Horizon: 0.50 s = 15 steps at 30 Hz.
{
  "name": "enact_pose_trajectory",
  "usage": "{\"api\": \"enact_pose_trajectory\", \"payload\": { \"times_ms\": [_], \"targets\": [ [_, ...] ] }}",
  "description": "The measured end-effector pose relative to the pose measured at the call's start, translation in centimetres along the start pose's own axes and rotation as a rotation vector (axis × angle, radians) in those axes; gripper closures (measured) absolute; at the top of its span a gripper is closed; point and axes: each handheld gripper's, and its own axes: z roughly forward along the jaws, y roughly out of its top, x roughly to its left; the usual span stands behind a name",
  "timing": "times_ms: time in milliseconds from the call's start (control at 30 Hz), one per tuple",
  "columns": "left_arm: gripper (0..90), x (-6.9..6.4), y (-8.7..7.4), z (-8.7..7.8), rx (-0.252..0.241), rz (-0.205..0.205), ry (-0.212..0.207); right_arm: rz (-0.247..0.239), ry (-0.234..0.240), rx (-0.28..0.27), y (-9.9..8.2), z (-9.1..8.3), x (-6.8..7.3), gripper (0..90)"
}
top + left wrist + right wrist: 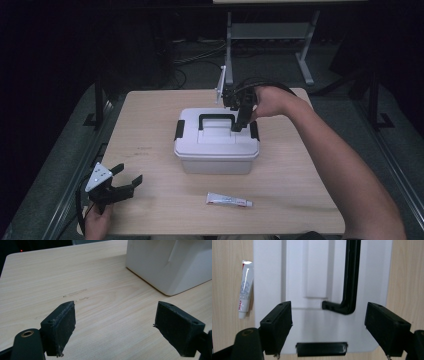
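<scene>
A white plastic box (216, 150) with a black handle (216, 119) and black side latches stands closed mid-table. My right gripper (240, 125) points down over the lid's right end, open, its jaws spread above the handle's corner (344, 307) and the right latch (321, 349), holding nothing. A small white tube (229, 201) lies in front of the box; it also shows beside the lid (245, 288). My left gripper (127, 176) rests open near the table's front left corner, aimed toward the box wall (170, 265), with bare wood between its pads (63, 327).
The light wooden table (150, 125) has free room left and right of the box. Beyond its far edge, a grey metal stand (270, 35) and cables sit on a dark floor.
</scene>
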Motion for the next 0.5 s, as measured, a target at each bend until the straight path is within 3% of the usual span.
{"api": "enact_pose_trajectory", "payload": {
  "times_ms": [500],
  "targets": [
    [16.3,0.2,0.0,-0.2,-0.012,-0.002,0.003,-0.034,0.031,0.022,3.0,1.7,-1.1,28.9]
  ]
}}
